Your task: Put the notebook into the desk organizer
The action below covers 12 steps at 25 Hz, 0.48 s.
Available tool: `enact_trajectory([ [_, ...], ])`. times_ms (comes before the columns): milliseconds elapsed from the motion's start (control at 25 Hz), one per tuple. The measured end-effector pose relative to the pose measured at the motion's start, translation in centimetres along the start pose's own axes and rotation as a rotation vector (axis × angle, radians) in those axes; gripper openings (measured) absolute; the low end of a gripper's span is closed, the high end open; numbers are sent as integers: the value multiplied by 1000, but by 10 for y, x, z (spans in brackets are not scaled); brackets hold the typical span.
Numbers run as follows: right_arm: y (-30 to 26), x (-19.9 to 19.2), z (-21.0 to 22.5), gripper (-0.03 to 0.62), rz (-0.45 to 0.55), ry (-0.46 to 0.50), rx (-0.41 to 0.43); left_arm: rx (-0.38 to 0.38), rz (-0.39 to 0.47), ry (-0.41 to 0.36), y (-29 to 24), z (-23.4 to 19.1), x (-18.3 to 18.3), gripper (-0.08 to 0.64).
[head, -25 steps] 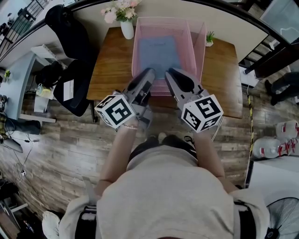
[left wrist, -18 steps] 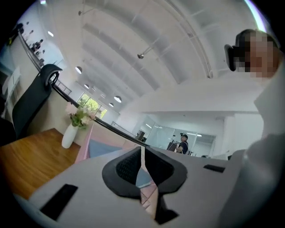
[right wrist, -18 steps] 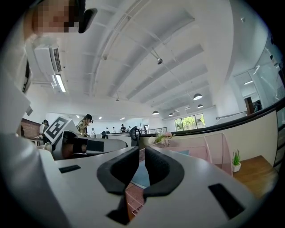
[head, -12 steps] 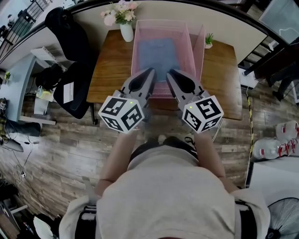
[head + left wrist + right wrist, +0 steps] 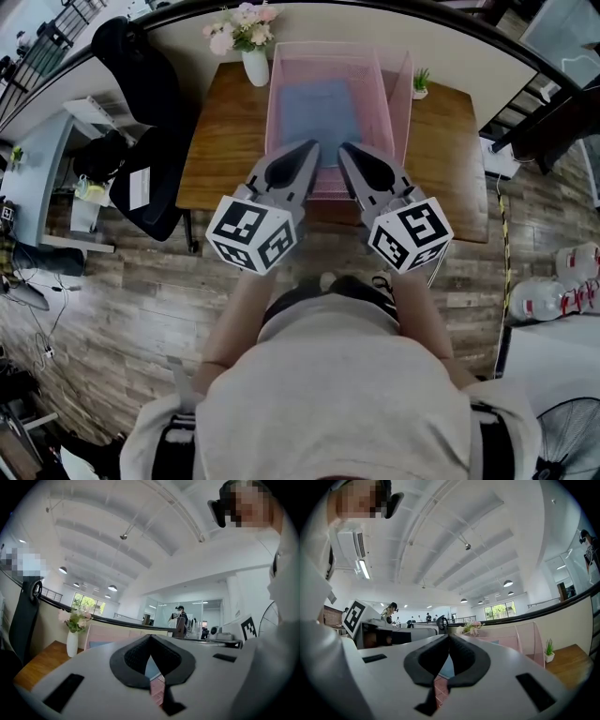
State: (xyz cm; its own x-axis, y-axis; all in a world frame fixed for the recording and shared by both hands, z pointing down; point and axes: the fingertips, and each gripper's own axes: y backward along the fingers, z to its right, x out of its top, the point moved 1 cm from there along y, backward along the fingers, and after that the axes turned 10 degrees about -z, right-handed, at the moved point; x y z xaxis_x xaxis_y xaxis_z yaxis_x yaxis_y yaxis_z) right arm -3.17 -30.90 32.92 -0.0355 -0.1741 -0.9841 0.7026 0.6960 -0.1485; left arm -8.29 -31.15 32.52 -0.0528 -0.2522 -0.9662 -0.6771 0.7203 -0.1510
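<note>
left gripper (image 5: 309, 147) and right gripper (image 5: 345, 150) both pinched closed, empty, near the pink translucent plastic desk organizer (image 5: 277, 103) holding the flat blue notebook (image 5: 319, 112).

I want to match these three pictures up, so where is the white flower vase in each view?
Head view: white flower vase at the top, just left of the pink organizer.
Left gripper view: vase at lower left, on the wooden desk.
Right gripper view: only its flowers show, near centre; the vase body is hidden.
Shared landmark: the pink organizer, beside the vase in every view.
</note>
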Motion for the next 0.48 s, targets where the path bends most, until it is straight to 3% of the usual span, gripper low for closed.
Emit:
enact_trajectory([
  [480,-1,-22,-10,9,-70,6,33,-76,-98,-43,-3,8,-28,11],
])
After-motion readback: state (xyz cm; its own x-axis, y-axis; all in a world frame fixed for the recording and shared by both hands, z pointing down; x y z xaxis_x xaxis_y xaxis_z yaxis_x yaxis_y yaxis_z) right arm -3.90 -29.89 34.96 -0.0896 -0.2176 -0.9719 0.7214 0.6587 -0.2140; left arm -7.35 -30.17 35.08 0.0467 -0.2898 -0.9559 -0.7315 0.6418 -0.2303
